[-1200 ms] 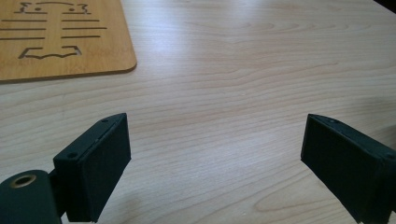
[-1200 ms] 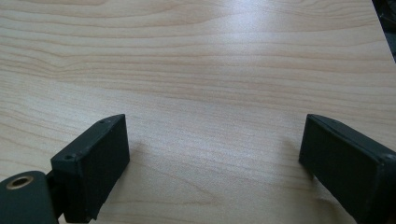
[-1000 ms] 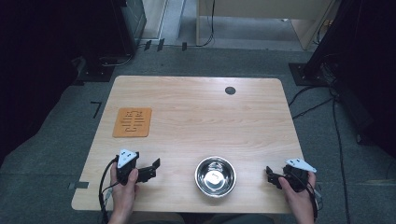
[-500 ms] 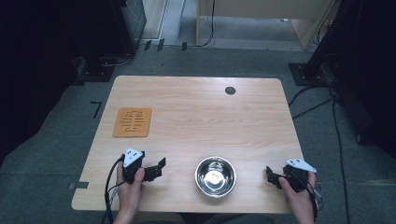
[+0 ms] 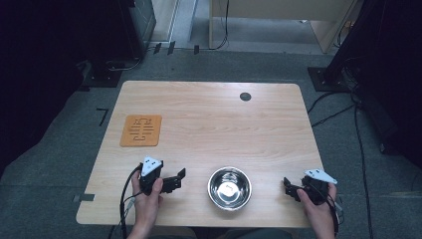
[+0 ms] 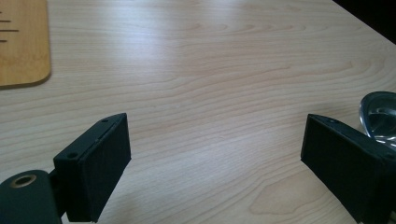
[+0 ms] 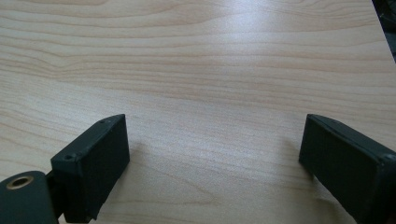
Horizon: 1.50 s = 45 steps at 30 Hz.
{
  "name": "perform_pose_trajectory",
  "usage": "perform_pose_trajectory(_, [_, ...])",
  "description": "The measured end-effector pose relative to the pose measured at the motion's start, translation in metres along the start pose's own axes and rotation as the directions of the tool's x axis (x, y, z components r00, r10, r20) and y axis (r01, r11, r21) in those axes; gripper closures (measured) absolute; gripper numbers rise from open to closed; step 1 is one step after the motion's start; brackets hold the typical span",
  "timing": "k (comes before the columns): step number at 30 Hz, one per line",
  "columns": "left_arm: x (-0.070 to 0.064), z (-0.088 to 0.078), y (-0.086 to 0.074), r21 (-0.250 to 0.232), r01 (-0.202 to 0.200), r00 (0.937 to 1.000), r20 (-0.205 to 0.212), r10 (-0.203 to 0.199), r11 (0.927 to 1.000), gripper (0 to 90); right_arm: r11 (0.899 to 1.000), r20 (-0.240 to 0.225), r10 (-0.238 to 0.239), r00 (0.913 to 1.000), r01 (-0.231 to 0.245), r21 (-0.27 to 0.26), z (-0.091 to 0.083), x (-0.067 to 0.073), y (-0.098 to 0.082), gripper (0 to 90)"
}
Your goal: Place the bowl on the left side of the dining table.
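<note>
A shiny steel bowl [image 5: 229,187] stands near the table's front edge, between my two grippers. A pale patch shows at its bottom; I cannot tell whether it is a reflection or an object. My left gripper [image 5: 177,180] is held just left of the bowl, pointing toward it, open and empty. In the left gripper view its jaws [image 6: 215,154] stand wide apart over bare wood, with the bowl's rim [image 6: 379,114] at the right edge. My right gripper [image 5: 289,188] rests right of the bowl, and its jaws [image 7: 212,149] are open with nothing between them.
An orange wooden mat [image 5: 141,130] with a cut-out pattern lies at the table's left side, and its corner [image 6: 21,42] appears in the left gripper view. A black round grommet [image 5: 245,96] sits at the far edge. Cables and dark equipment surround the table [image 5: 209,129].
My left gripper has shifted right, closer to the bowl. The right gripper and the bowl have stayed where they were.
</note>
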<state>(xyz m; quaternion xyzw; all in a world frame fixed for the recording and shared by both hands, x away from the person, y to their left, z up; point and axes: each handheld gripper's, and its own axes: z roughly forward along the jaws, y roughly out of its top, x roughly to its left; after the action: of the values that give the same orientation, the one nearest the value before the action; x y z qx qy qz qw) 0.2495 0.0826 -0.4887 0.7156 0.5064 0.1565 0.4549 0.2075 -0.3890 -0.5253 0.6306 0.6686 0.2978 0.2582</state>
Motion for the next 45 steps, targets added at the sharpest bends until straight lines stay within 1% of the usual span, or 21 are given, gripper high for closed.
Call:
perform_pose_trajectory(1, [0.0,0.0,0.0,0.0,0.0,1.0,0.0,0.0,1.0,8.4,1.0,0.0,0.0,1.0,0.0,0.0,0.0,0.0,0.0,7.7])
perform_pose_trajectory(5, [-0.009,0.005,0.0,0.01,-0.008,0.9999,0.011,0.007,0.9999,8.4,1.0,0.0,0.0,1.0,0.0,0.0,0.0,0.0,0.0,7.8])
perform_pose_trajectory(6, [-0.014,0.008,0.001,0.015,-0.004,0.9997,0.022,0.004,0.9999,8.3,1.0,0.0,0.0,1.0,0.0,0.0,0.0,0.0,0.0,7.8])
perform_pose_trajectory(7, [-0.014,0.008,0.001,0.015,-0.004,0.9997,0.022,0.004,0.9999,8.4,1.0,0.0,0.0,1.0,0.0,0.0,0.0,0.0,0.0,7.8])
perform_pose_trajectory(8, [-0.017,0.01,0.001,0.017,0.009,0.9993,0.035,-0.01,0.9998,8.3,1.0,0.0,0.0,1.0,0.0,0.0,0.0,0.0,0.0,7.8])
perform_pose_trajectory(9, [-0.017,0.01,0.001,0.017,0.009,0.9993,0.035,-0.01,0.9998,8.4,1.0,0.0,0.0,1.0,0.0,0.0,0.0,0.0,0.0,7.8])
perform_pose_trajectory(13, [-0.024,0.014,0.001,0.022,0.014,0.9985,0.053,-0.015,0.9997,8.4,1.0,0.0,0.0,1.0,0.0,0.0,0.0,0.0,0.0,7.8])
perform_pose_trajectory(15, [-0.026,0.015,0.001,0.023,0.015,0.9985,0.053,-0.016,0.9996,8.4,1.0,0.0,0.0,1.0,0.0,0.0,0.0,0.0,0.0,7.8])
perform_pose_trajectory(18, [-0.028,0.017,0.002,0.023,0.023,0.997,0.074,-0.025,0.9995,8.4,1.0,0.0,0.0,1.0,0.0,0.0,0.0,0.0,0.0,7.8])
perform_pose_trajectory(20, [-0.033,0.019,0.002,0.029,0.017,0.9963,0.084,-0.019,0.9994,8.4,1.0,-0.001,0.0,1.0,0.0,0.0,0.0,0.0,0.0,7.8])
perform_pose_trajectory(21, [-0.033,0.019,0.002,0.029,0.017,0.9963,0.084,-0.019,0.9994,8.4,1.0,-0.001,0.0,1.0,0.0,0.0,0.0,0.0,0.0,7.8])
perform_pose_trajectory(23, [-0.038,0.021,0.002,0.033,0.009,0.9956,0.093,-0.013,0.9994,8.4,1.0,-0.001,-0.001,1.0,0.001,0.0,0.0,0.0,0.0,7.7])
perform_pose_trajectory(25, [-0.04,0.021,0.001,0.031,0.01,0.9951,0.098,-0.013,0.9995,8.4,1.0,-0.001,-0.001,1.0,0.001,0.0,0.0,0.0,0.0,7.8])
perform_pose_trajectory(26, [-0.042,0.021,0.001,0.025,0.013,0.9945,0.104,-0.015,0.9996,8.4,1.0,-0.002,-0.001,1.0,0.001,0.0,0.0,0.0,0.0,7.7])
perform_pose_trajectory(27, [-0.046,0.022,0.001,0.023,0.016,0.9924,0.121,-0.019,0.9996,8.4,1.0,-0.002,-0.001,1.0,0.001,0.0,0.0,0.0,0.0,7.8])
perform_pose_trajectory(32, [-0.052,0.023,-0.001,0.028,0.005,0.9919,0.126,-0.009,0.9996,8.4,1.0,-0.002,-0.001,1.0,0.001,0.0,0.0,0.0,0.0,7.8])
perform_pose_trajectory(34, [-0.056,0.025,-0.002,0.034,-0.003,0.994,0.109,0.0,0.9994,8.4,1.0,-0.002,-0.001,1.0,0.001,0.0,0.0,0.0,0.0,7.8])
perform_pose_trajectory(37, [-0.061,0.029,-0.005,0.058,-0.021,0.9931,0.117,0.014,0.9981,8.4,1.0,-0.003,-0.001,1.0,0.001,0.0,0.0,0.0,0.0,7.8])
perform_pose_trajectory(42, [-0.067,0.032,-0.009,0.08,-0.022,0.992,0.125,0.012,0.9965,8.8,1.0,-0.003,-0.002,1.0,0.002,0.0,0.0,0.0,0.0,7.8])
perform_pose_trajectory(45, [-0.071,0.035,-0.011,0.087,-0.034,0.9921,0.124,0.023,0.9956,9.1,1.0,-0.003,-0.002,1.0,0.002,0.0,0.0,0.0,0.0,7.8])
